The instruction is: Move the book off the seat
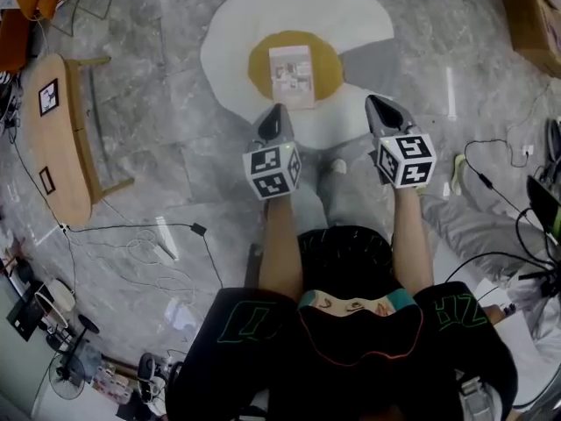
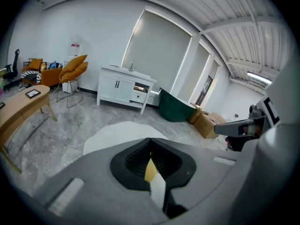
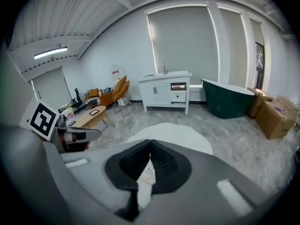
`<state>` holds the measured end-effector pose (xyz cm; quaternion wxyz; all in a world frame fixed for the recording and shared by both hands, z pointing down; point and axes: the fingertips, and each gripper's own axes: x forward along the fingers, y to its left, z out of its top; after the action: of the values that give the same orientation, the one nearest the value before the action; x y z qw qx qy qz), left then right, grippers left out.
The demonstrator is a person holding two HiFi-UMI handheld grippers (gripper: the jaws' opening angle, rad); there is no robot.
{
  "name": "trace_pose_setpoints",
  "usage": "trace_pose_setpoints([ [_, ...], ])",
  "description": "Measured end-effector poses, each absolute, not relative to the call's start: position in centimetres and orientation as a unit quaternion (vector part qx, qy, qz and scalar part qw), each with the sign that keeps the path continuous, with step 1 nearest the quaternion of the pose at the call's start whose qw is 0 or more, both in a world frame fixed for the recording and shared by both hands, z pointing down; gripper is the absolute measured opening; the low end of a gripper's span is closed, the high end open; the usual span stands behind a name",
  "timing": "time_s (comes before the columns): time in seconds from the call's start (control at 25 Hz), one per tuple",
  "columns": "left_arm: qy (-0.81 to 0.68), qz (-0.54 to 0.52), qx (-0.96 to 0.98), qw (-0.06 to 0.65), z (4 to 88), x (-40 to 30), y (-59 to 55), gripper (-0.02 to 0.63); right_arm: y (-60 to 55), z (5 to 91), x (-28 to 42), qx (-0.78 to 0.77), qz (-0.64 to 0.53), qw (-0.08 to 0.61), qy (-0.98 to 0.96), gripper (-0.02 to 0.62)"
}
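yellow seat point(image 1: 260, 67) bears the book point(image 1: 292, 75) — lying flat

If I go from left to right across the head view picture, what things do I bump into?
Wooden table → book → right tool → cardboard box.
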<state>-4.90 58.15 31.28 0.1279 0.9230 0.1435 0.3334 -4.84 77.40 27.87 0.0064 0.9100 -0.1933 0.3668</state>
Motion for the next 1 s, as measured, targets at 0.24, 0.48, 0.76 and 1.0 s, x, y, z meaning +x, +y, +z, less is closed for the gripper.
trace_pose_setpoints([
  [0.24,0.149,0.357,0.913,0.127,35.3,-3.3,59.1,0.011,76.7,32.2,-3.4,0.89,0.401,0.003,-0.216,0.003],
  [0.48,0.145,0.383,0.904,0.12,36.9,-4.3,59.4,0.011,75.4,35.3,-2.8,0.87,0.422,-0.008,-0.255,0.003],
  [0.76,0.143,0.409,0.892,0.132,44.8,-2.1,57.7,0.011,71.4,43.3,1.2,0.851,0.439,-0.018,-0.287,0.003],
  [1.0,0.166,0.457,0.864,0.13,57.0,-2.2,56.5,0.011,71.5,55.7,0.0,0.84,0.49,-0.032,-0.231,0.003],
])
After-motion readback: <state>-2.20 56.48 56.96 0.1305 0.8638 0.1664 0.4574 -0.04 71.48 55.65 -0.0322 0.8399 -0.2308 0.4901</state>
